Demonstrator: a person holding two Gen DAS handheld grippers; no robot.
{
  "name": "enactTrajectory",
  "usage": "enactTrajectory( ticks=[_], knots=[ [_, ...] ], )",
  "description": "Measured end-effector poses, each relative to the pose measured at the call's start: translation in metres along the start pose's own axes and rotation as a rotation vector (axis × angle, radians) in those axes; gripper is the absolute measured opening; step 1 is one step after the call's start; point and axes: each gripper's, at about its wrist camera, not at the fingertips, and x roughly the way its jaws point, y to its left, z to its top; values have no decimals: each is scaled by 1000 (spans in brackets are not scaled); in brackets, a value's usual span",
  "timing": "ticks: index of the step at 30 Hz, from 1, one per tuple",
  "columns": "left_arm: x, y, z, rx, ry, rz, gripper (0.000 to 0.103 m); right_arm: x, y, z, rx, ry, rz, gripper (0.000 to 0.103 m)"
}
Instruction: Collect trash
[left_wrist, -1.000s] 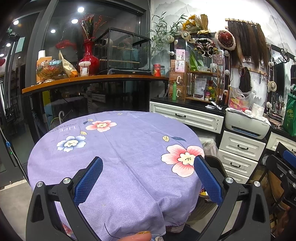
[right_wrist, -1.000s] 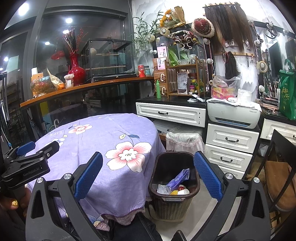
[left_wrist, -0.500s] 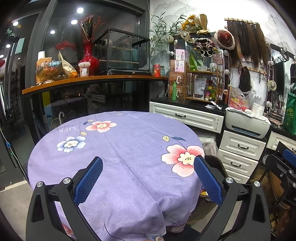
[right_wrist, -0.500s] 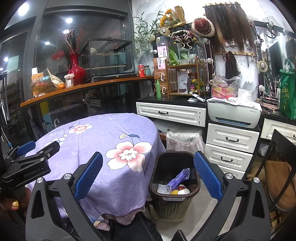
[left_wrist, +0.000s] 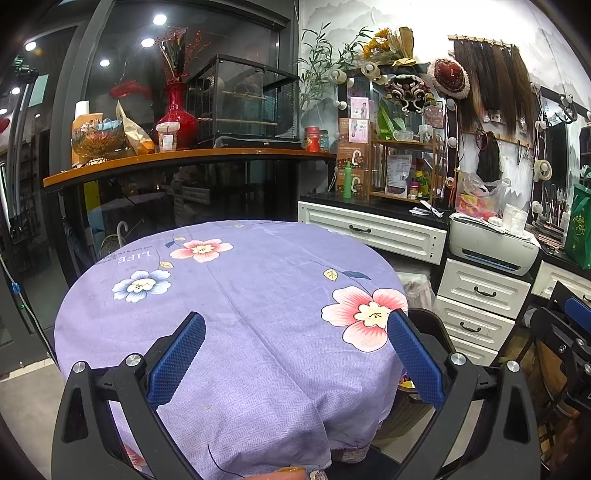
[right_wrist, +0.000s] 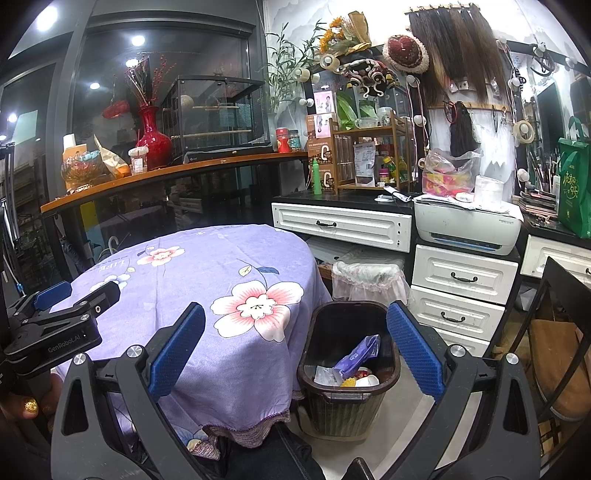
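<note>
A round surface (left_wrist: 240, 413) draped in a lilac cotton cloth printed with pink and blue flowers (left_wrist: 229, 295) fills the left-wrist view; nothing lies on the cloth. On the pale tiled floor (right_wrist: 402, 417) just beside the surface stands a dark brown ribbed plastic waste bin (right_wrist: 347, 406), holding a purple wrapper (right_wrist: 360, 354) and other scraps. Beyond the bin stands a second bin with a frilly liner (right_wrist: 365, 278).
</note>
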Motion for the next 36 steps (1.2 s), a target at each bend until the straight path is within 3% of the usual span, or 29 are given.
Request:
enactTrajectory(
  ticks=[36],
  knots=[
    [2,5,0,10,-2,4,98,1,-1,4,1,3,1,97]
  ],
)
